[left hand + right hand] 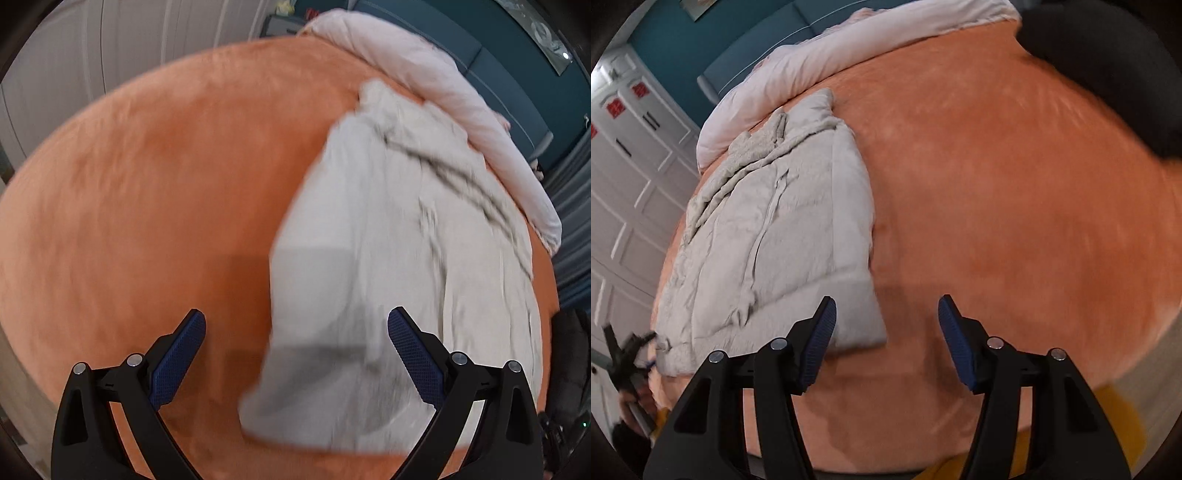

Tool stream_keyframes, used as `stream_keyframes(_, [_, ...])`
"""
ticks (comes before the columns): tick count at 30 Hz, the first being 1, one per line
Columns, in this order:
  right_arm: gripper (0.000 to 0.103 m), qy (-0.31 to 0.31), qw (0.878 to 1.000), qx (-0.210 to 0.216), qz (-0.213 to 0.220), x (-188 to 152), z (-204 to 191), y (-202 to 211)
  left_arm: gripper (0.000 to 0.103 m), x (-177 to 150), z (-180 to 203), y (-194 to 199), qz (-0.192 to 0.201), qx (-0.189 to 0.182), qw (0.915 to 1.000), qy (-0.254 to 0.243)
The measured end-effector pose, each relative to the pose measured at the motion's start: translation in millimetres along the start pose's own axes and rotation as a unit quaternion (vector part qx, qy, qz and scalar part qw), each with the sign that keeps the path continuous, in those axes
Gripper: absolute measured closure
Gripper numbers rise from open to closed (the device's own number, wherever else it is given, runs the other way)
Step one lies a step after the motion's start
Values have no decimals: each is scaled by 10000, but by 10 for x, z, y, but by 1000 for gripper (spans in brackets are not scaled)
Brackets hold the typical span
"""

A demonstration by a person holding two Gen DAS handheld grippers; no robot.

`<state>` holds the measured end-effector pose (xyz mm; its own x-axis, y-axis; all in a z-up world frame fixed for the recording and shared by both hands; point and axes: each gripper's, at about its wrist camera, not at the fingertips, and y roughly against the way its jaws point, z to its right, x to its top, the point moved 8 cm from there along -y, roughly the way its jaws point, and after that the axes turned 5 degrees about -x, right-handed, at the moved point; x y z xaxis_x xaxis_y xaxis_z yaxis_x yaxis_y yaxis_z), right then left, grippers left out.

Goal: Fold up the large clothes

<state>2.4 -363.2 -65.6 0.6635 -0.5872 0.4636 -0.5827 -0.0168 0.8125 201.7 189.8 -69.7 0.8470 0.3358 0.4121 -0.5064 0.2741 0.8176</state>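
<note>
A large light grey garment (pixel 399 258) lies partly folded on an orange bed cover (pixel 155 192). In the left wrist view its near hem sits between the fingers of my left gripper (pixel 295 325), which is open and empty just above it. In the right wrist view the garment (pixel 775 236) lies to the left, its near right corner beside the left finger of my right gripper (pixel 886 314). The right gripper is open and empty over the orange cover (pixel 997 206). The left gripper shows small at the far left of the right wrist view (pixel 628 354).
A rolled pale pink duvet (pixel 443 96) lies along the far edge of the bed, also in the right wrist view (pixel 820 59). A teal headboard (pixel 498 62) and white panelled wardrobe doors (pixel 628 177) stand beyond. A dark object (pixel 1115 81) sits at the upper right.
</note>
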Motion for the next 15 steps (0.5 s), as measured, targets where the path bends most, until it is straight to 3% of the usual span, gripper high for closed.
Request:
stream_keyframes(4, [32, -165, 9994, 211, -236, -59, -135, -156, 5, -63, -2, -55, 72, 4, 9997, 239])
stream_keyframes(9, [20, -628, 9972, 342, -230, -115, -189, -332, 6, -68, -23, -83, 19, 5, 9994, 334])
stream_keyframes(11, [20, -612, 9973, 344, -193, -107, -221, -333, 21, -74, -13, -81, -52, 114, 9998, 129])
stream_keyframes(12, [26, -603, 9971, 405, -228, -112, -248, -337, 27, -69, 0, -74, -82, 105, 9999, 33])
stream_keyframes(14, [52, -658, 9954, 550, -427, -135, -300, -359, 64, -87, 93, -52, -240, -234, 9994, -60])
stream_keyframes(15, [63, -674, 9942, 680, -480, -132, -340, -349, 69, -91, 116, -41, -295, -300, 9991, -46])
